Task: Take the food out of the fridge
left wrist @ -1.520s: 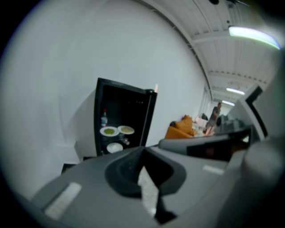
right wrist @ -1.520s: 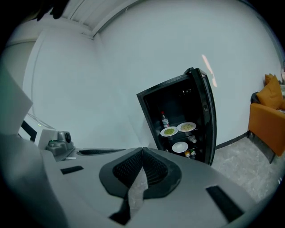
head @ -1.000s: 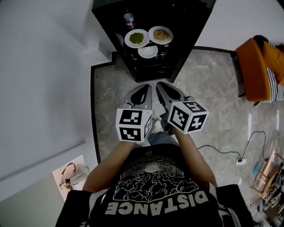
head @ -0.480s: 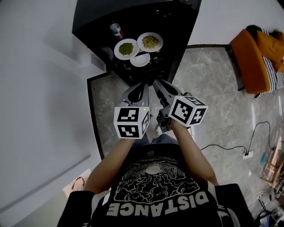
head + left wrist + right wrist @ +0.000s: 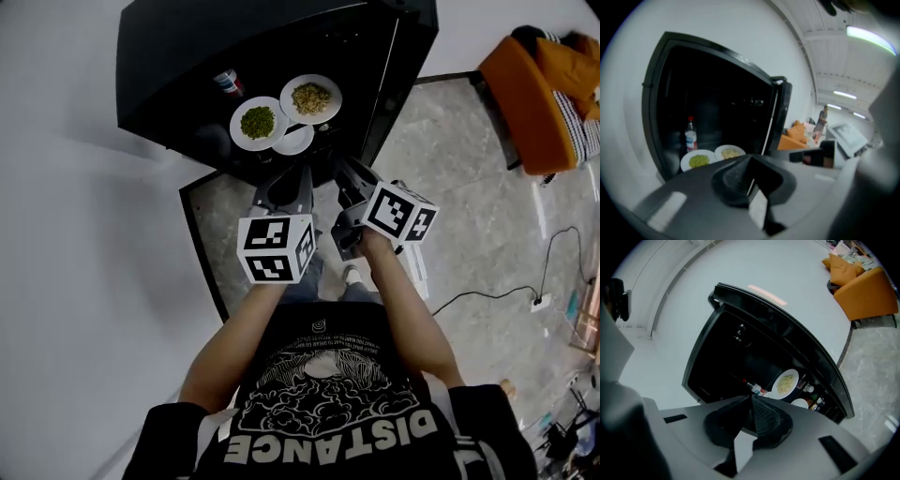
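Both claws are sitting closed with nothing in them. The left gripper (image 5: pixel 292 178) is showing its jaws pressed together in its own view, and the right gripper (image 5: pixel 349 180) is looking the same, pads meeting in a thin line. They're hovering side by side just in front of the open fridge (image 5: pixel 178 56), noses pointing toward 12 o'clock.

All the food is inside on the shelf. The plate of green food (image 5: pixel 258 123) is straight ahead at 12, and the plate of yellowish food (image 5: pixel 310 98) is touching it at its 2 o'clock. A small white dish (image 5: pixel 296 142) is tucked under both at the green plate's 5 o'clock. A red-capped bottle (image 5: pixel 225 82) is standing at its 10 o'clock.

I'm guessing the plates are stiff, breakable and a bit slick on the glaze. The loose food would slide if they tilted. I'd be pinching the near rim, keeping it level and going slow. The bottle is probably light plastic, so the body would be the place to grab.

As for writing, the bottle label is showing some colour but it's too small to read. The person's T-shirt (image 5: pixel 328 412) is reading "DISTANCE". The marker cubes are just carrying black-and-white squares. An orange armchair (image 5: pixel 534 94) is sitting way off at 2 o'clock.
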Motion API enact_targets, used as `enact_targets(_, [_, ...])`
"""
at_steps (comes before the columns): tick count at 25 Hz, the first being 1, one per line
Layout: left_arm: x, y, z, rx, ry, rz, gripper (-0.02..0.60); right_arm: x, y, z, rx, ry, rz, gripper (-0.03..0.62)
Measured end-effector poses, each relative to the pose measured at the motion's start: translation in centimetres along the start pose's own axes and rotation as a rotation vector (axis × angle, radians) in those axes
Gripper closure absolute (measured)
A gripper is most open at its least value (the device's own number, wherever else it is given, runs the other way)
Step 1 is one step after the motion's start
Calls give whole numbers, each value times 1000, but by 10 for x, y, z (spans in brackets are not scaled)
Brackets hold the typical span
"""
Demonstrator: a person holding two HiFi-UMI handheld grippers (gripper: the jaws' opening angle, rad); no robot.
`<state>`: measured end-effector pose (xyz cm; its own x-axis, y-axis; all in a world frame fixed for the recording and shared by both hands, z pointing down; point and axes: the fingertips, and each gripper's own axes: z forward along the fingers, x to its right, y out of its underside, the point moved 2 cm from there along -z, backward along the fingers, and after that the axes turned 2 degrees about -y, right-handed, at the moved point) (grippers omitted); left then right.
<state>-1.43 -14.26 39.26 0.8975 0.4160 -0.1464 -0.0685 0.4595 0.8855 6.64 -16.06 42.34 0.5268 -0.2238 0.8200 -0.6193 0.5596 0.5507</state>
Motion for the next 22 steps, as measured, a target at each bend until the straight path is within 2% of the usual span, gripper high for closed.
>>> enact_targets(9, [-32, 4, 55, -41, 77, 16, 578, 57, 0, 57, 72, 64, 136, 589])
enact_targets(12, [-39, 6, 71, -52, 95, 12, 578, 74, 2, 73, 82, 65, 191, 526])
enact_targets(22, [-56, 2, 104, -86, 121, 44, 578, 129, 3, 113, 133, 108, 358, 517])
